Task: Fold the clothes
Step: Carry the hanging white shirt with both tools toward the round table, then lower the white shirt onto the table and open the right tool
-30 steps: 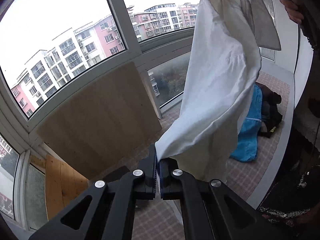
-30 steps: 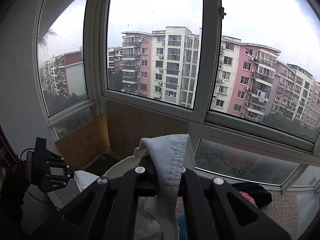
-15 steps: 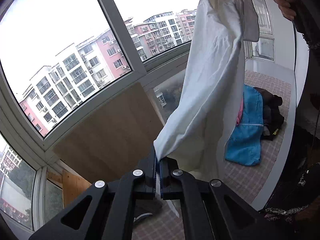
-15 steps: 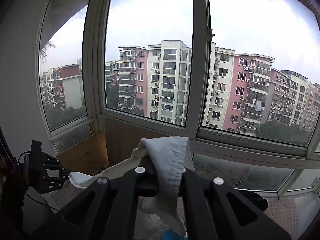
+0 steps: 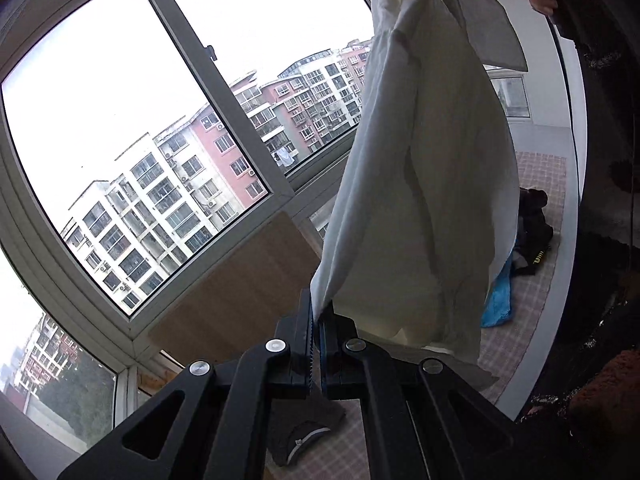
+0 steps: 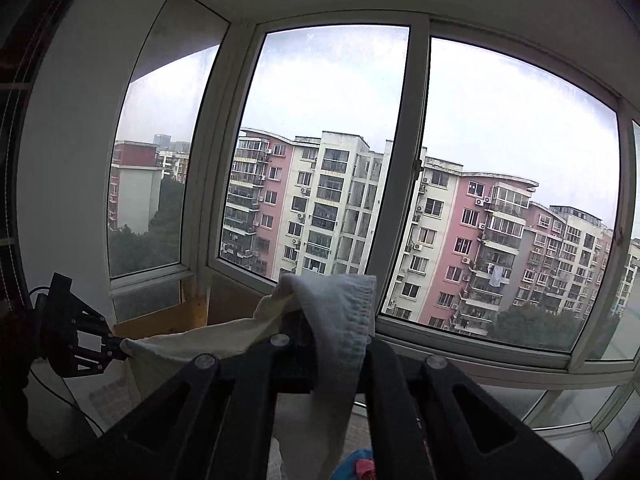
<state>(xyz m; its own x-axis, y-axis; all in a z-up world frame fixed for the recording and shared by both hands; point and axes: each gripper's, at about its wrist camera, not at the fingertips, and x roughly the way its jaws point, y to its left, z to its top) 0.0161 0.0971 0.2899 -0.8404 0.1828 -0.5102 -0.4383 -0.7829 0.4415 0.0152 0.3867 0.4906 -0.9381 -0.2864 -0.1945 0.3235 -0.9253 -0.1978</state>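
Left tool: the left tool (image 5: 316, 322) was clamped tight on a low corner of the shirt (image 5: 420, 200), its toothed pads pinching only the thin edge of the cloth.
Shirt, place: it hung in the air in front of the window (image 5: 132, 128), stretched from the left tool up to the top right of the left view, clear of the checked floor mat (image 5: 540, 184) below.
Shirt, feel: it looked light, soft and limp, draping in long loose folds with no stiffness of its own; likely to sag and swing rather than keep a shape.
Where to hold: hems and corners seemed best, since a grip in the middle would bunch the cloth.
Pile: dark and blue clothes (image 5: 528, 232) lay on the mat behind the shirt, apart from it.
Right tool: the right tool (image 6: 328, 332) was closed on a stitched hem of the shirt (image 6: 340, 312), the fabric heaped over the tips and hiding them.
Risk: with so small a bite at the left corner, a sharp tug could probably pull the edge free.
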